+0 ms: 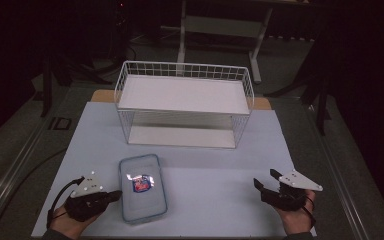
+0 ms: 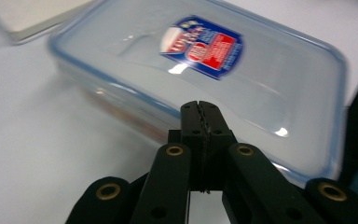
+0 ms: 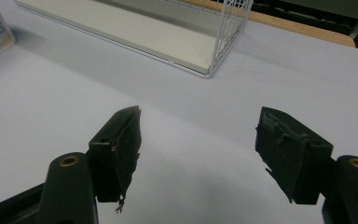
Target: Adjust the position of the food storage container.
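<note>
1. While your left claw (image 2: 199, 108) sits pinched shut, empty, just beside the lidded container (image 1: 142, 187) at the tabletop's near left, you're at the approach step.
2. Your right claw (image 3: 198, 154) gapes wide, well apart — next, open the left to grasp.

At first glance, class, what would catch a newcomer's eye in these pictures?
A white wire rack with two shelves stands at the far middle of the table. Nearer, left of centre, lies a clear lidded box with a red-and-blue label. The shut left hand-held gripper sits beside the box; the open right hand-held gripper rests at the near right.
</note>
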Available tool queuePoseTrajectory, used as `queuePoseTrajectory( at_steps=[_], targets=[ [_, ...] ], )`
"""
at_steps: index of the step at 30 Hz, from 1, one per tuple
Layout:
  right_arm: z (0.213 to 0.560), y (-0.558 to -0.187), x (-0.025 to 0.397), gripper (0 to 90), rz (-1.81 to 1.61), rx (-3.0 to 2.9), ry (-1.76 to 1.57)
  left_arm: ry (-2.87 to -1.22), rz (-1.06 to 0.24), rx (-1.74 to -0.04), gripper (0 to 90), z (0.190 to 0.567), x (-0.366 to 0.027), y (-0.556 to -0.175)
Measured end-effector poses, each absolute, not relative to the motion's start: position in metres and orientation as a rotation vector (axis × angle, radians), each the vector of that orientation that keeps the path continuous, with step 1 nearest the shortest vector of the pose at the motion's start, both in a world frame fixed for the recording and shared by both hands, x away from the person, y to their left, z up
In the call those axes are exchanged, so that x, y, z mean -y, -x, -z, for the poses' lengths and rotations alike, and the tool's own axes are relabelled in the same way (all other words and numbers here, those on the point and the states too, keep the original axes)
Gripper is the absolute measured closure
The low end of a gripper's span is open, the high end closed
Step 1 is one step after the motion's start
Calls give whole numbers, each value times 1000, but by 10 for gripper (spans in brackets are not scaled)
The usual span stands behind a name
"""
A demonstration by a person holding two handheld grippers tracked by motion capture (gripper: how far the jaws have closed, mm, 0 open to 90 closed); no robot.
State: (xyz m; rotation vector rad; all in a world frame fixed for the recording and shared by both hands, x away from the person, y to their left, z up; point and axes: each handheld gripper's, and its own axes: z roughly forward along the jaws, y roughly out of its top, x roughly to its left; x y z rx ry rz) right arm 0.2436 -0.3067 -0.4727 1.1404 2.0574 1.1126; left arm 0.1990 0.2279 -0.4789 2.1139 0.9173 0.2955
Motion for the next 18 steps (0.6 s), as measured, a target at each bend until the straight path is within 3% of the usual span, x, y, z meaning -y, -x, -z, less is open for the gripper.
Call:
queuePoseTrajectory(
  at_steps=[9, 18],
  targets=[
    [474, -245, 304, 308, -1109, -2065, -1136, -2132, -214, -806, 898, 481, -194, -200],
    [474, -245, 304, 308, -1107, -2067, -1138, -2164, -243, -719, 898, 480, -158, -211]
  ],
)
